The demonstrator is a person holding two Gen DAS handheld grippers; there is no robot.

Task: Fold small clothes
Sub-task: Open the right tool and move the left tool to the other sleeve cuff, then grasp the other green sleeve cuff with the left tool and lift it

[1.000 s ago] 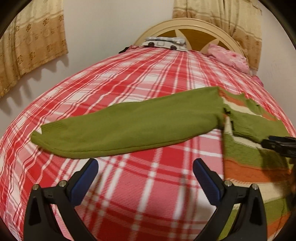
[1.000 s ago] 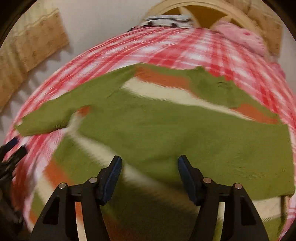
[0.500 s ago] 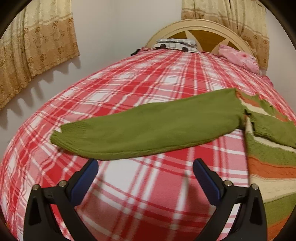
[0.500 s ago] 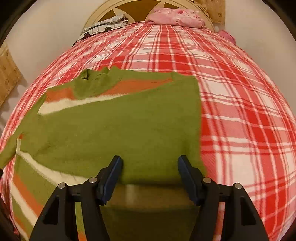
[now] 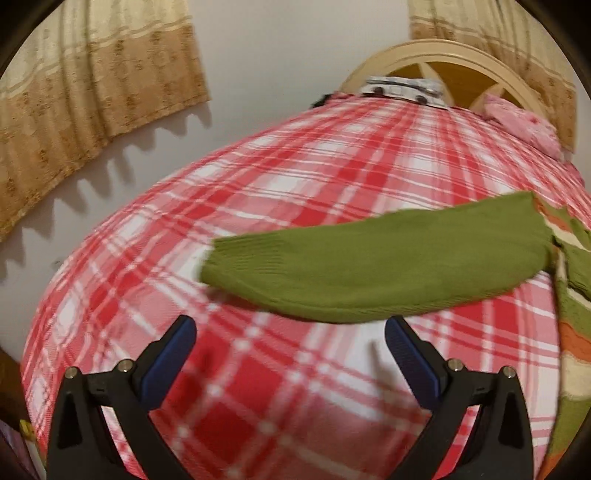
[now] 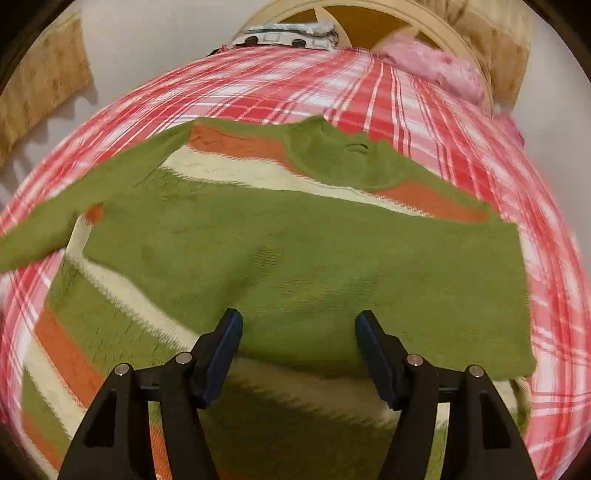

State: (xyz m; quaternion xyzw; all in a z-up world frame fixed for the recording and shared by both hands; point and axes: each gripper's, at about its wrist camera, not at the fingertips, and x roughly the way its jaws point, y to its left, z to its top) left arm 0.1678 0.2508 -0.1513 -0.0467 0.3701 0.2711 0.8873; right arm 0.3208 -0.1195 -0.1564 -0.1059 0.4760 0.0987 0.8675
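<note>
A small green sweater (image 6: 295,251) with orange and cream stripes lies on the red plaid bed. One sleeve is folded across its body in the right wrist view. The other sleeve (image 5: 369,258) stretches out flat to the left in the left wrist view, cuff at the left end. My left gripper (image 5: 290,343) is open and empty, just in front of that sleeve's near edge. My right gripper (image 6: 297,339) is open and empty, low over the folded sleeve's near edge.
The red plaid bedspread (image 5: 295,177) covers the bed. A pink pillow (image 6: 436,66) and a patterned pillow (image 6: 291,33) lie by the cream headboard (image 5: 461,62). Tan curtains (image 5: 92,92) hang on the left wall. The bed's left edge (image 5: 40,314) drops away.
The left gripper has swung left, so the outstretched sleeve now sits further right in its view. The right gripper's view has swung back to the left over the sweater body. Both stayed open.
</note>
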